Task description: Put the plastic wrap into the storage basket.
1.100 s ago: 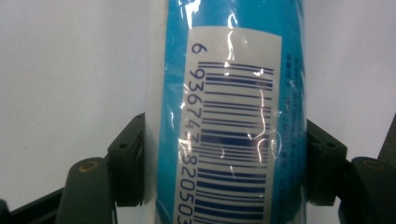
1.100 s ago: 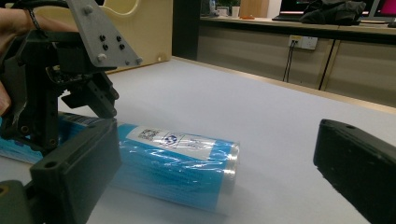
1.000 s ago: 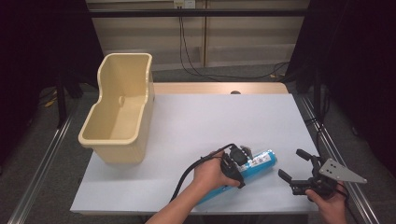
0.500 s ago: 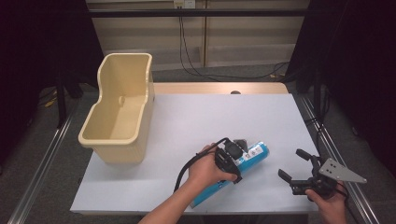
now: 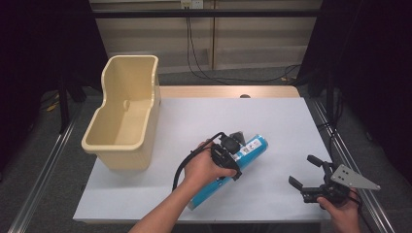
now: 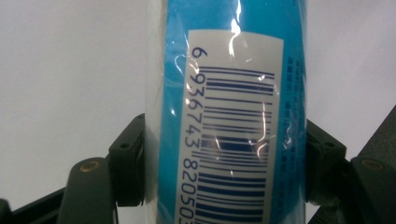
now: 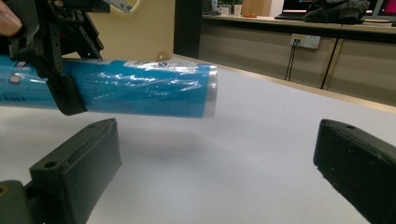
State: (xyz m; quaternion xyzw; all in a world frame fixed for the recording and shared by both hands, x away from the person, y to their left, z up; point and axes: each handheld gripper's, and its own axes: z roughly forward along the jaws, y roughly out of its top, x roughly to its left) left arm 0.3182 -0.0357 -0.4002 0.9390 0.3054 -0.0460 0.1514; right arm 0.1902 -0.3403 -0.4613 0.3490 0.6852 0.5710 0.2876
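High view: your left gripper (image 5: 232,156) pinches the blue tube (image 5: 252,145) mid-length, so it balances clear of the table (image 5: 272,121); your right gripper (image 5: 305,173) rests spread, empty.

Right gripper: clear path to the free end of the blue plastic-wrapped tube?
Probably yes. The right gripper is open and empty, only bare white table lies between it and the blue plastic-wrapped tube; the left gripper clamps mid-tube.

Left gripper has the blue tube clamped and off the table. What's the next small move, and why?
Probably carry it left toward the beige bin. The left gripper is shut on the blue tube, which the right gripper view shows hanging above the white table; the bin stands open, and the right gripper waits open.
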